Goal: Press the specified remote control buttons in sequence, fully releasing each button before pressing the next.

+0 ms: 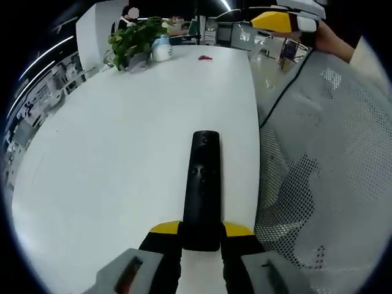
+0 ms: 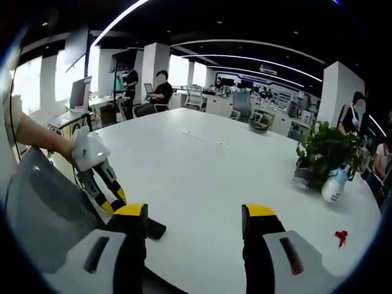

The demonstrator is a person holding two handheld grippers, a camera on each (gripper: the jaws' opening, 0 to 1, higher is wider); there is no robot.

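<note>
Remote control point(image 1: 201, 190) first, in the left gripper view: a long, matte black bar lying on the white table point(image 1: 110, 159), its near end clamped between the yellow-tipped jaws of my left gripper point(image 1: 201, 236). Those jaws are closed on its sides, and its far end points away across the tabletop. I can make out faint raised buttons along its face, though not their markings. To the right stands a chair point(image 1: 324, 159) with a perforated grey mesh back. At the far end of the table sit a leafy potted plant point(image 1: 133, 38), a white bottle point(image 1: 162, 49) and a small red scrap point(image 1: 205, 58). My right gripper point(image 1: 285, 19) hangs high at the upper right, well apart from the remote.

Right gripper view: my right gripper point(image 2: 196, 220) has its jaws spread wide and empty above the smooth, glossy table. At the left I see the left gripper point(image 2: 113, 199) with the remote's dark end poking out past the yellow tips.

I judge no press is under way — the left is bracing the remote, the right is not yet on it. Next I need to bring one right jaw tip down onto the first named button, press squarely, then lift fully clear.
</note>
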